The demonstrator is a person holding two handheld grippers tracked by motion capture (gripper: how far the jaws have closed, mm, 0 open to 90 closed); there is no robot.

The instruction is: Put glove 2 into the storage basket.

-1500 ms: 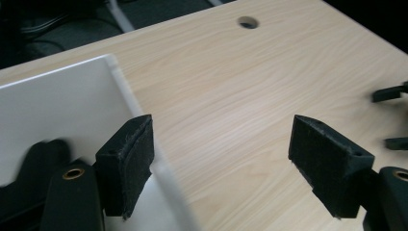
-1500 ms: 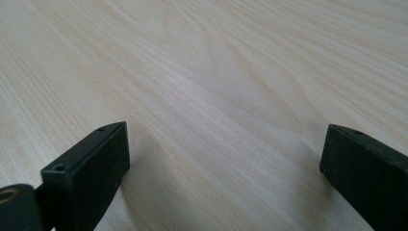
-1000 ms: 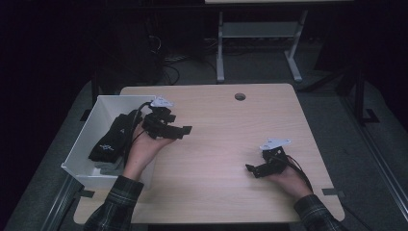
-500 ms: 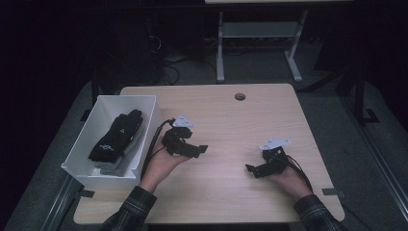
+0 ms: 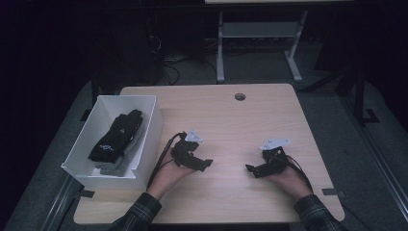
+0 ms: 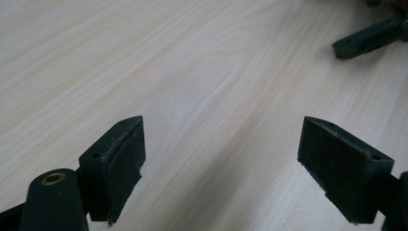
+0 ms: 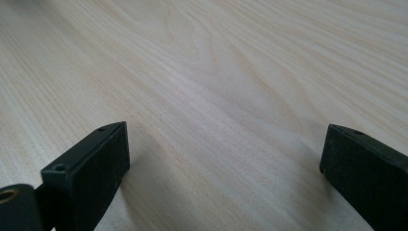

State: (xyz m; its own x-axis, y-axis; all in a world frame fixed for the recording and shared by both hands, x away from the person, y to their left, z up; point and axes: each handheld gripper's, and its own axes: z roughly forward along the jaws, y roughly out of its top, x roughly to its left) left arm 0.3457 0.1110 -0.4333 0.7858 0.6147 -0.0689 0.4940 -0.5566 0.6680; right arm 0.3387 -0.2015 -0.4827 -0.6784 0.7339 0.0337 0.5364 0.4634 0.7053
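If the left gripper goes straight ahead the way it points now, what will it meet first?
Probably the right gripper: the open left gripper points across the bare light wooden table toward it, with nothing between. Whether it points exactly at it is unclear.

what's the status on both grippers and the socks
Left gripper open, empty, jaws just opened wider. Right gripper open, empty, low over table. Dark socks lying in white box. Nothing between grippers.

A pale, rectangular wood-grain worktop [image 5: 226,125] with a small round cable hole [image 5: 239,96] near its far edge carries an open white rectangular box [image 5: 146,139] at its left side, the box partly overhanging the left edge.
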